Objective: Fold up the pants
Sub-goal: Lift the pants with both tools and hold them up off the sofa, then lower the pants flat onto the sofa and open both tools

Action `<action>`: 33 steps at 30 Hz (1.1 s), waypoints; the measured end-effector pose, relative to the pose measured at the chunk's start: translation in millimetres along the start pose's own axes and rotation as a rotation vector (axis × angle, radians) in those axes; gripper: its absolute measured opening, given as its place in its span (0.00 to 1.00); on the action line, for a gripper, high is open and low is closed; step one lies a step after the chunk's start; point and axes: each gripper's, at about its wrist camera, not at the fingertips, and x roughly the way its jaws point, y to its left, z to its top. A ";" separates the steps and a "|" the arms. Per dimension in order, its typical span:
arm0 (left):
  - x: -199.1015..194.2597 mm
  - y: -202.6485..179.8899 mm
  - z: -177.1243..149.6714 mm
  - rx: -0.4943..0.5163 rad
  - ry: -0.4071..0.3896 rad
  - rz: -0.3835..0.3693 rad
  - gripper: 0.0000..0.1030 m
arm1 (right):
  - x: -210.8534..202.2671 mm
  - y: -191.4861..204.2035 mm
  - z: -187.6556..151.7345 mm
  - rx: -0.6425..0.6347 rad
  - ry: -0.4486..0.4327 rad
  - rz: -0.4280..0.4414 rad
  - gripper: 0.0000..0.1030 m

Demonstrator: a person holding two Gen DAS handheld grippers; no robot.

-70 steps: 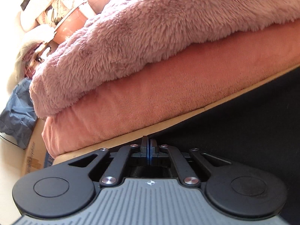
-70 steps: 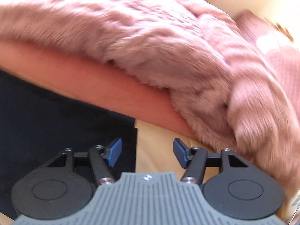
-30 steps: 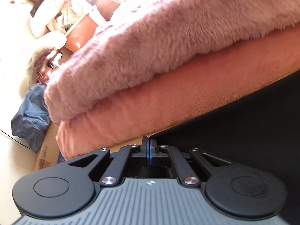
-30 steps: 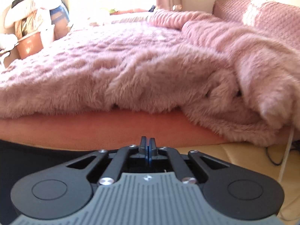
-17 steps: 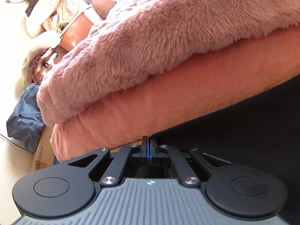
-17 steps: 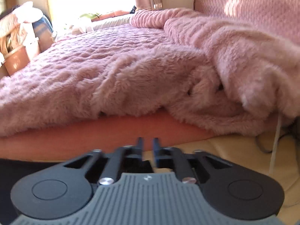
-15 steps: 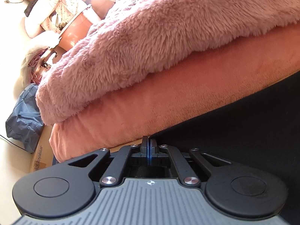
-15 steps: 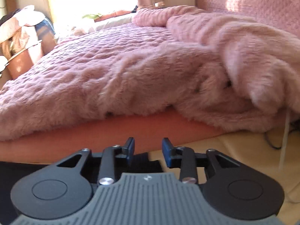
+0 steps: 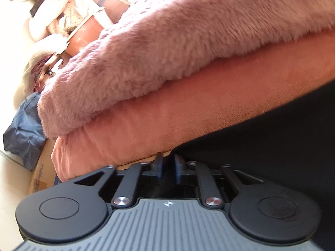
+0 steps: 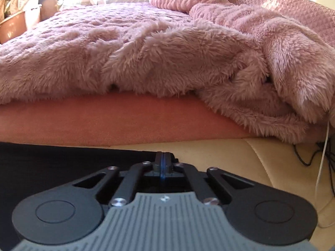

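The black pants (image 9: 272, 146) lie flat on a cream surface in front of the bed; they also show in the right wrist view (image 10: 62, 159). My left gripper (image 9: 167, 167) sits at the pants' left corner with its fingers a small gap apart, holding nothing that I can see. My right gripper (image 10: 162, 163) is at the pants' right corner, its fingers pressed together; whether cloth is pinched between them is hidden.
A bed with a coral mattress cover (image 10: 104, 121) and a fluffy pink blanket (image 10: 167, 52) rises just beyond the pants. The cream surface (image 10: 240, 156) extends right, with cables (image 10: 314, 152). A blue bag (image 9: 23, 129), a cardboard box (image 9: 39, 177) and piled clutter (image 9: 73, 21) stand left.
My left gripper, shut until half a second ago, has opened slightly. My right gripper opened partway and has now shut again at the pants' right corner.
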 end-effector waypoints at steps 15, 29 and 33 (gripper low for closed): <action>-90.9 -2.7 -55.7 -0.278 -0.090 -0.340 0.38 | -142.5 -31.3 -68.1 0.399 -0.106 -0.064 0.75; -80.0 -24.9 -56.4 -0.372 0.020 -0.367 0.23 | -110.2 -74.7 -136.3 0.963 -0.064 0.173 0.46; -81.8 -36.7 -48.6 -0.300 0.029 -0.335 0.14 | -101.1 -72.0 -125.5 0.917 -0.035 0.135 0.22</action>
